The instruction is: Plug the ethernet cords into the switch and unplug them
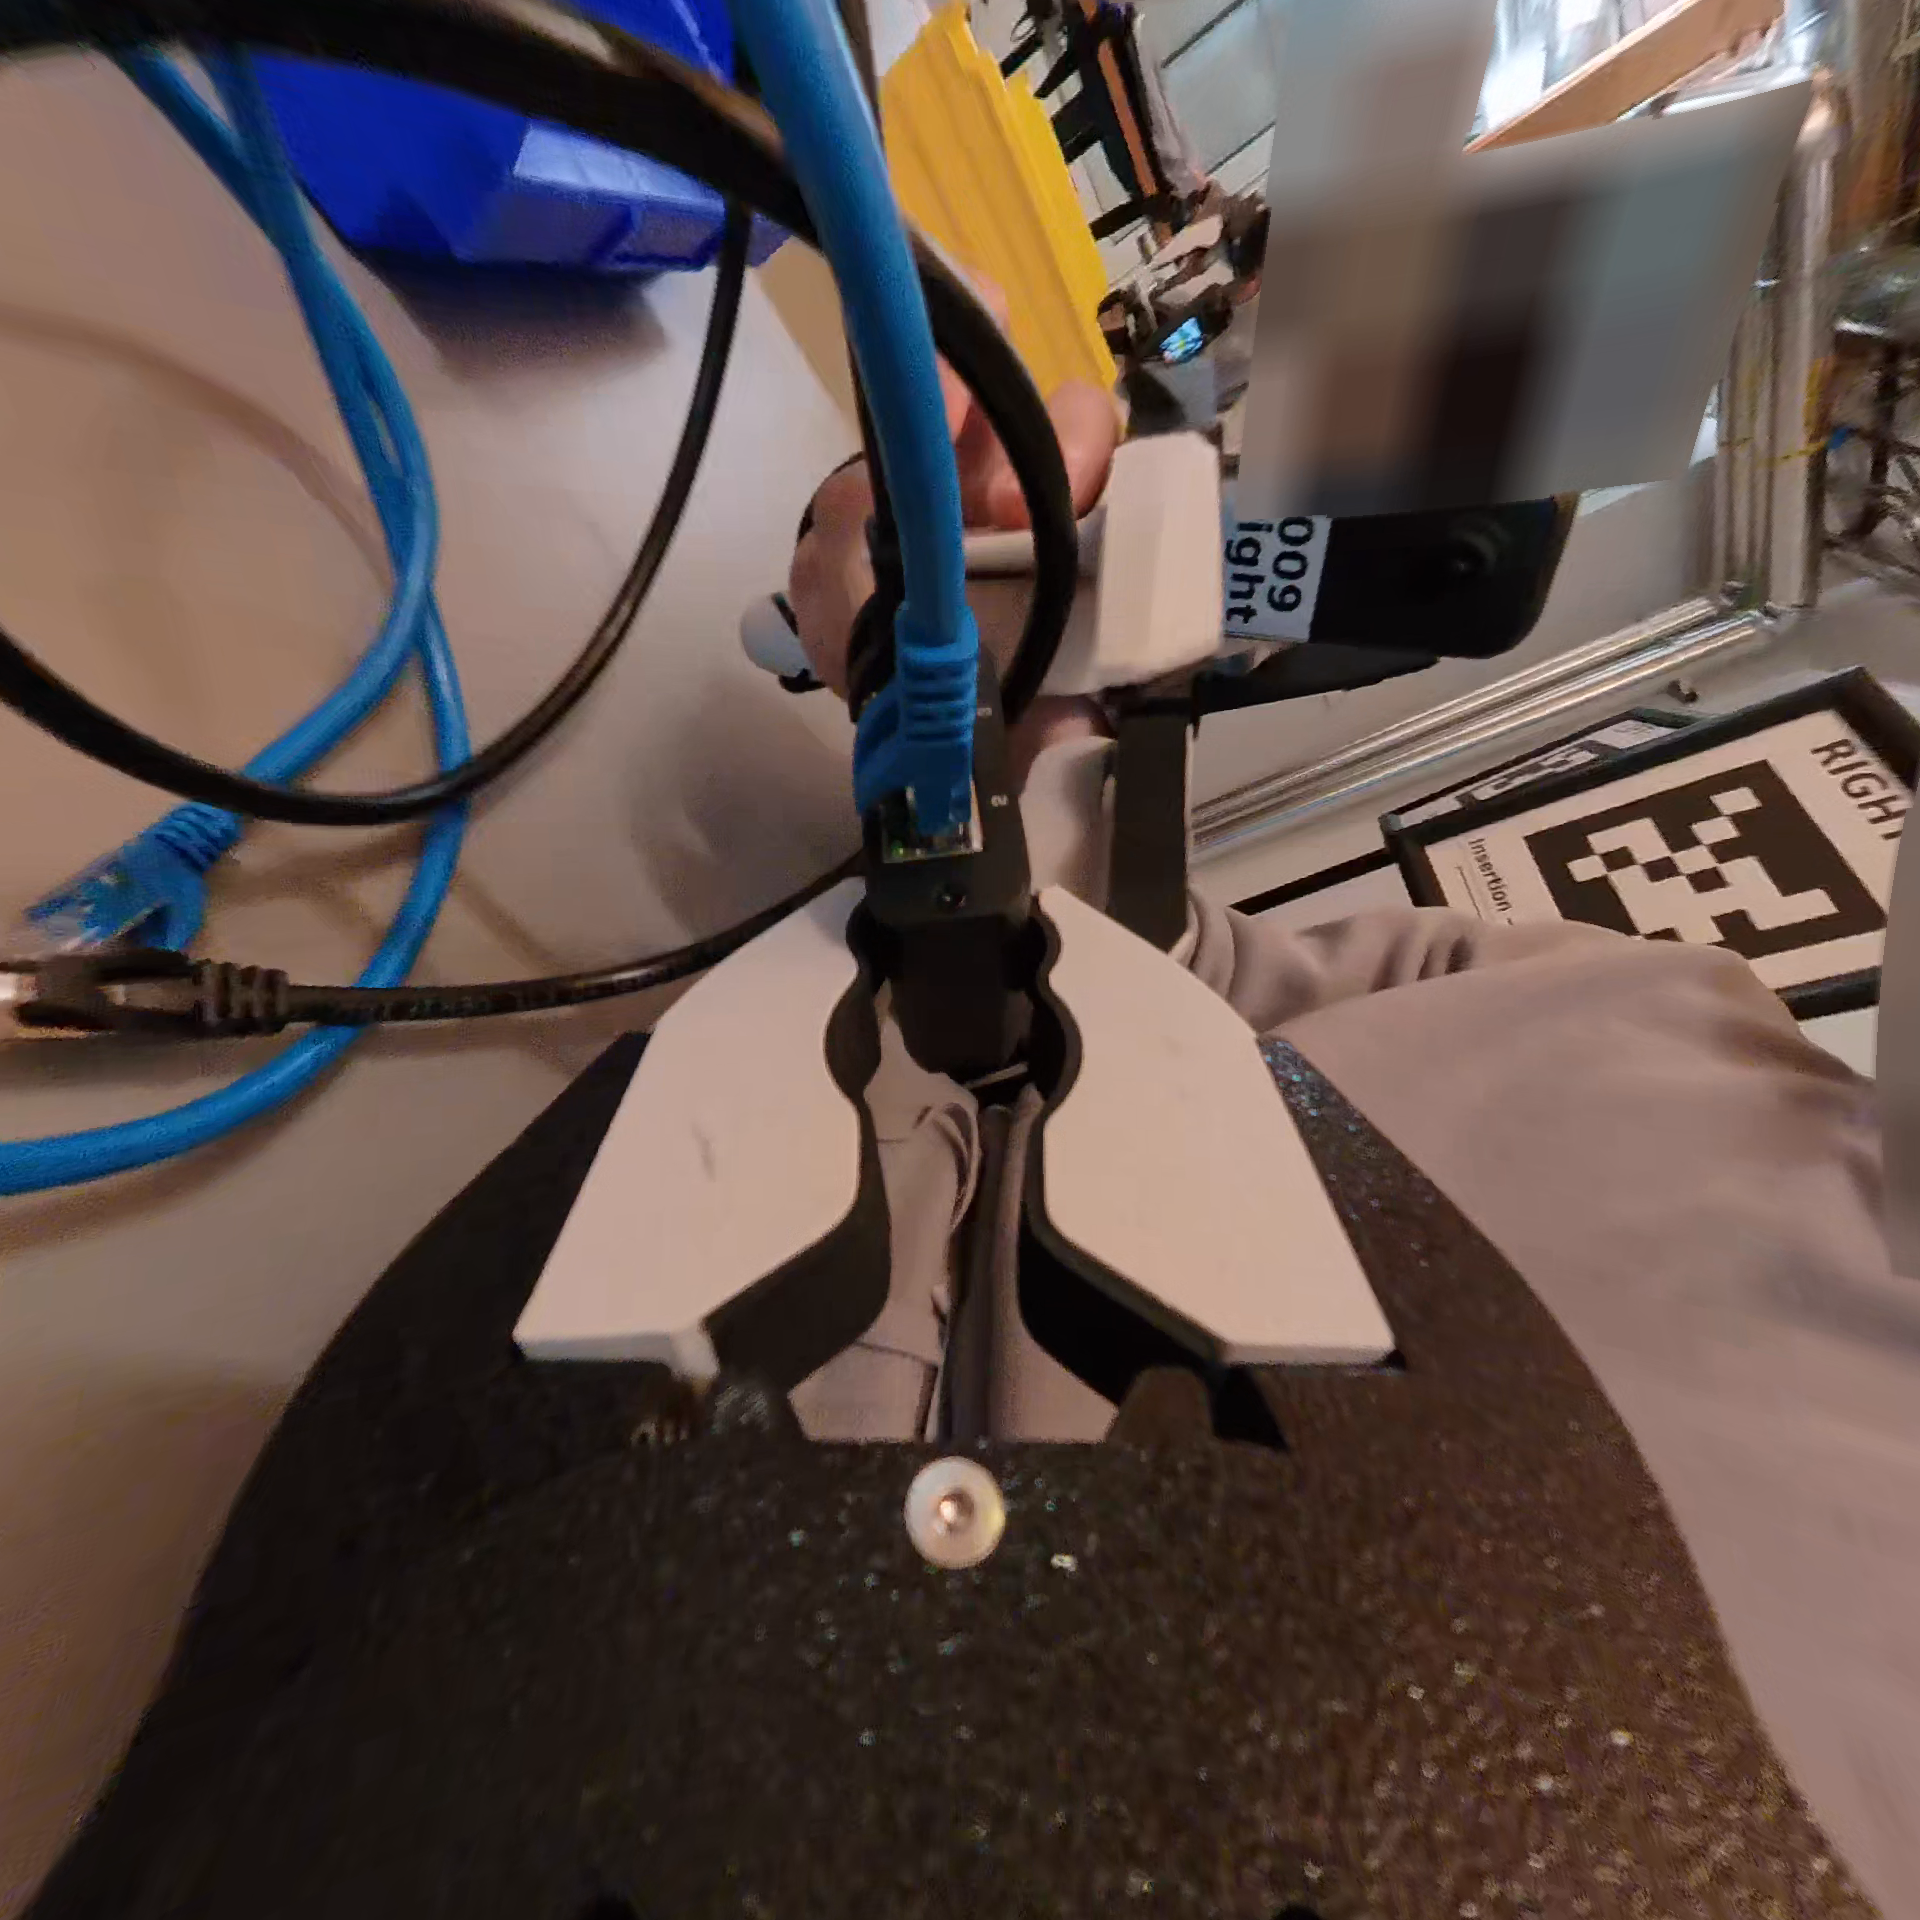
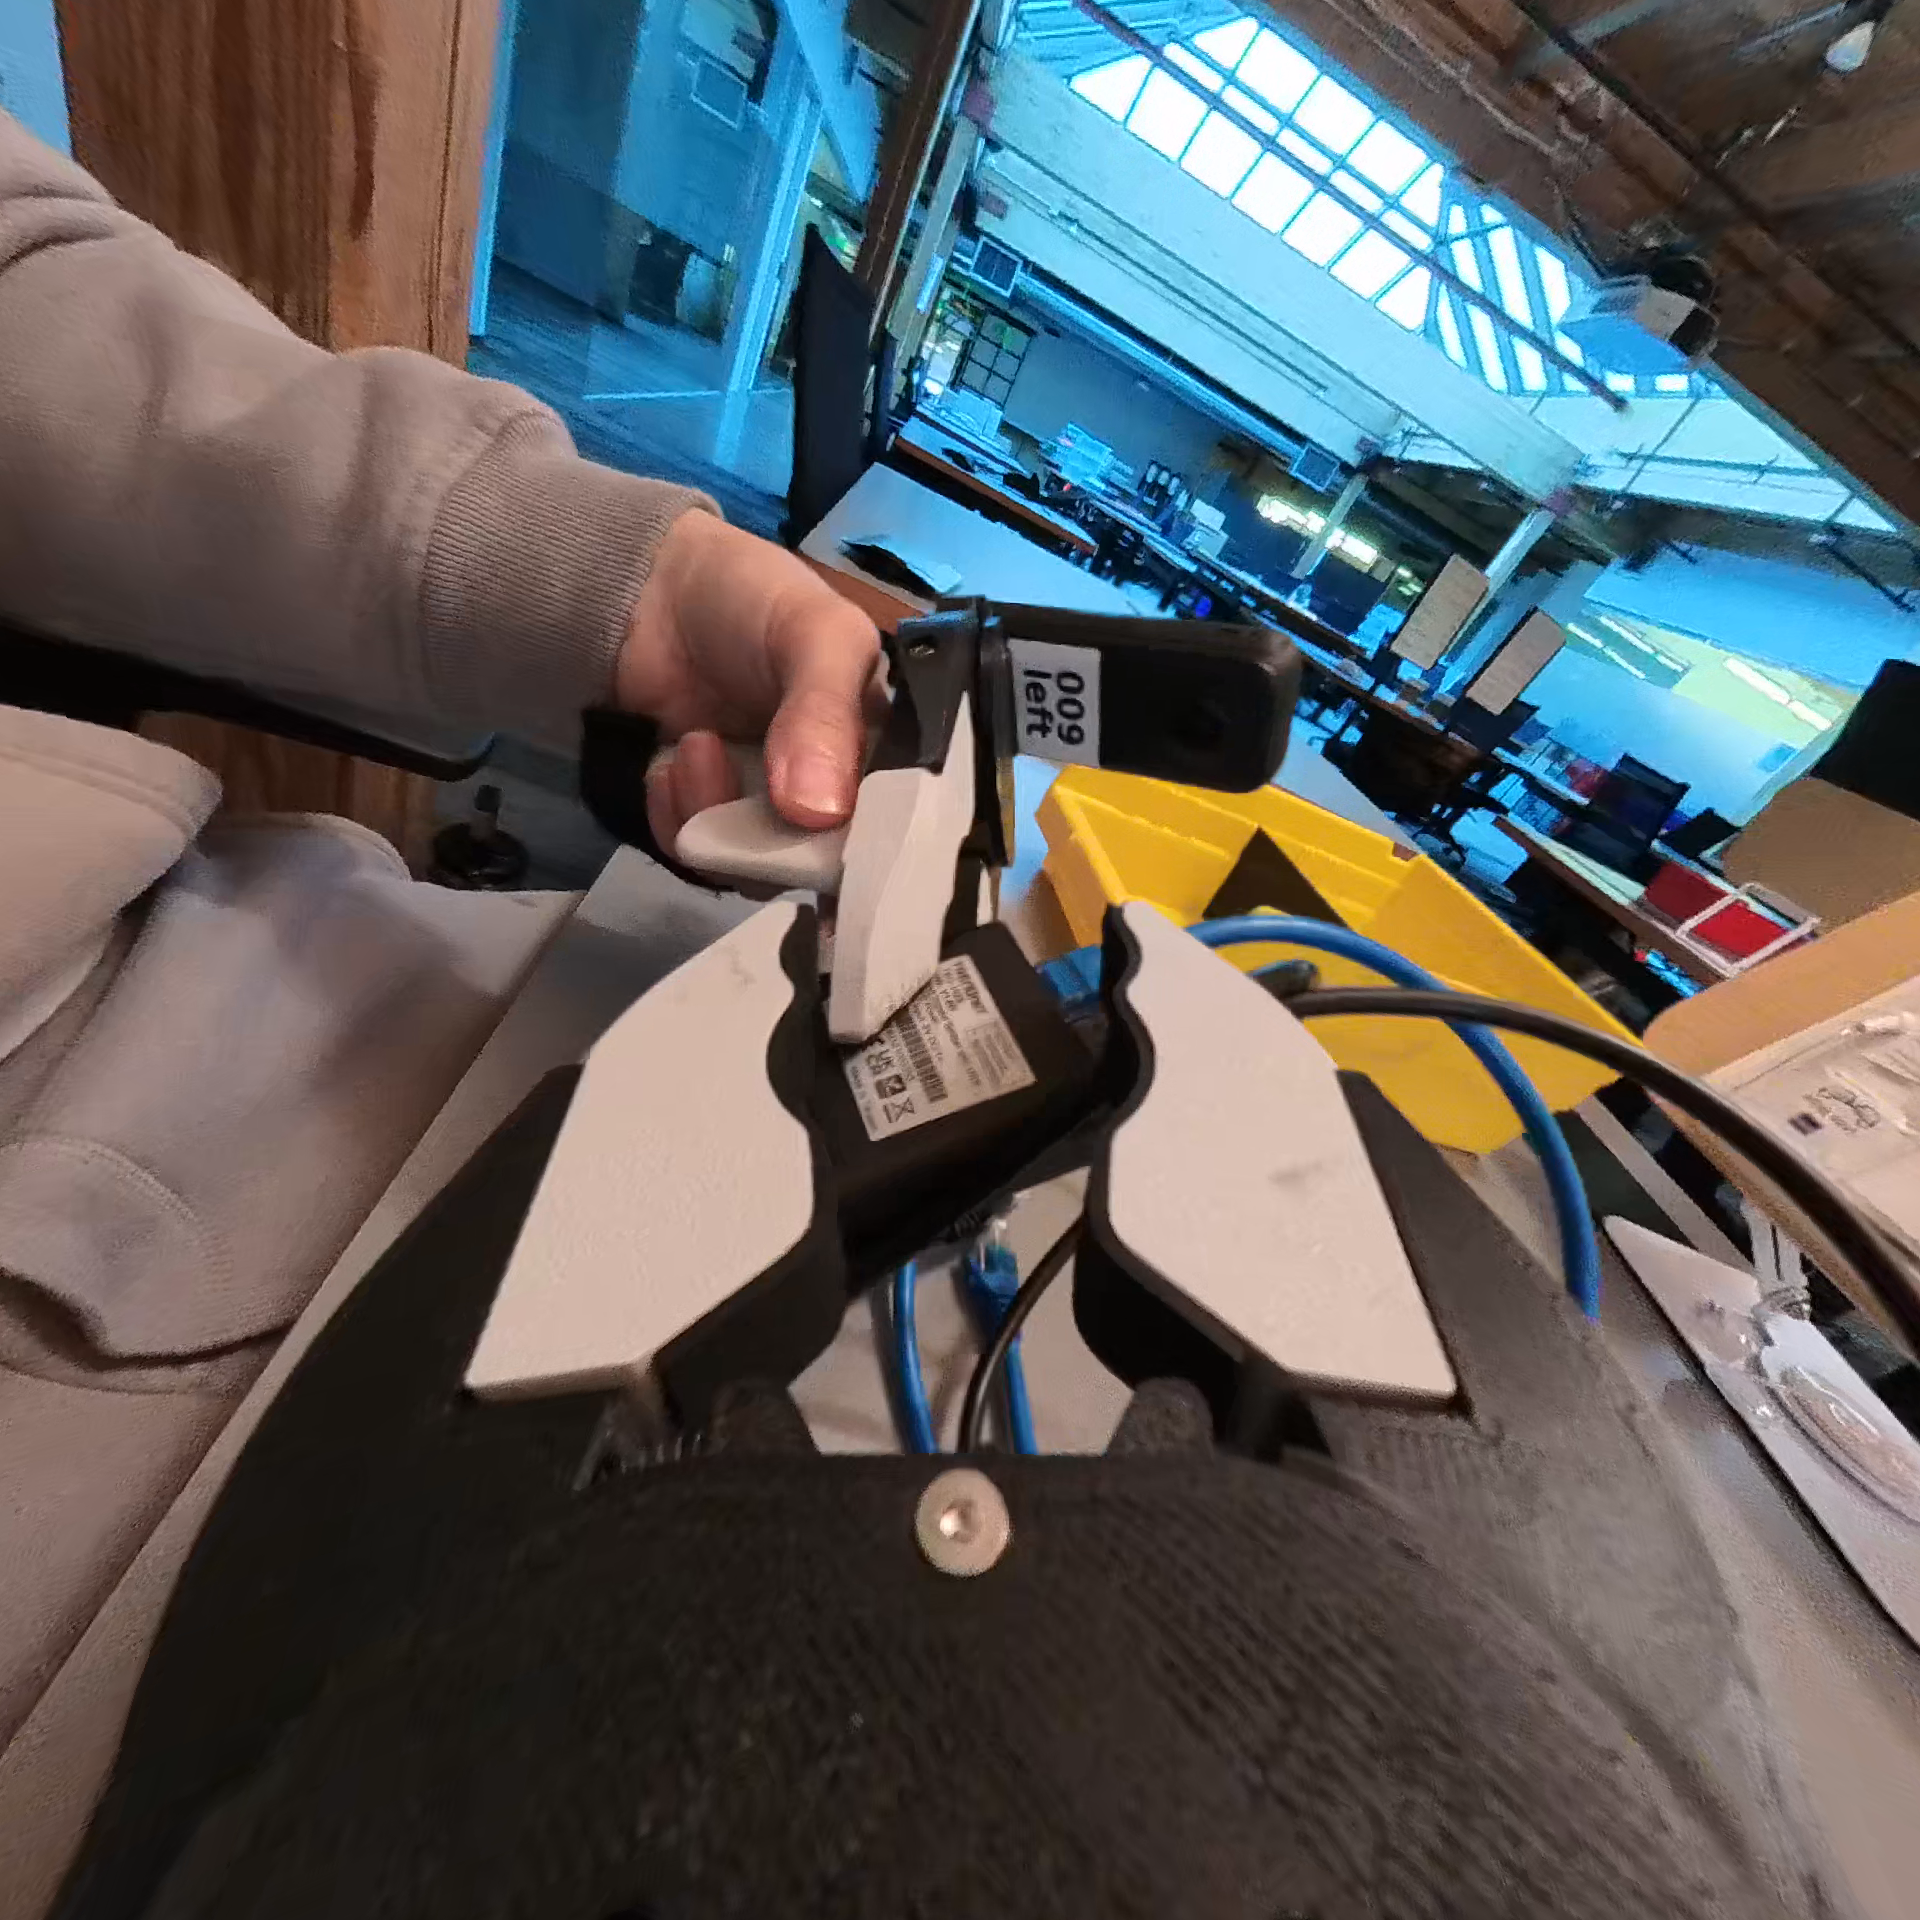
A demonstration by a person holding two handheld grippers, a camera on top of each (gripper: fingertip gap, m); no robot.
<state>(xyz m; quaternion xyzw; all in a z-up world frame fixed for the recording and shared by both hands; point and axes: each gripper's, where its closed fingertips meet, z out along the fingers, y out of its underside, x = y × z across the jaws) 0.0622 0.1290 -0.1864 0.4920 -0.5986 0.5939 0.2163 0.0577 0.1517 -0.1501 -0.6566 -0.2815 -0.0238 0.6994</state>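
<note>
In the left wrist view we see our left claw [image 1: 954, 997] nearest: a speckled black body with a silver screw, then two flat pale grey fingers [image 1: 727, 1143] with scalloped black inner edges. They are clamped on the narrow end of the switch [image 1: 951, 873], a small smooth black box that stands out from the tips toward 12 o'clock. A blue ethernet plug [image 1: 920, 727] with a ribbed boot sits in a port on the switch's upper face, and its round blue cord [image 1: 852, 260] climbs to the top edge. At 9 o'clock a loose black plug [image 1: 135, 997] and a loose blue plug [image 1: 125, 883] lie on the matte beige table [image 1: 571, 468], their cords looping across it. Beyond the switch, a hand [image 1: 1029, 436] grips the other tool's pale handle. A grey sleeve [image 1: 1558, 1195] fills 3 o'clock, with a framed black-and-white marker card [image 1: 1683, 842] behind it. A blue bin [image 1: 468, 177] and a ridged yellow bin [image 1: 997, 208] stand farthest off.

In the right wrist view our right claw [image 2: 951, 1008] stands apart, its grey fingers [image 2: 1247, 1143] on either side of the switch [image 2: 935, 1122] without visibly pressing it; the box's labelled face shows between them. One finger of the left claw [image 2: 904, 894] bears on the switch from 12 o'clock, held by a hand [image 2: 748, 675] in a grey ribbed cuff. Blue and black cords arc toward 3 o'clock in front of a glossy yellow bin [image 2: 1403, 935].
</note>
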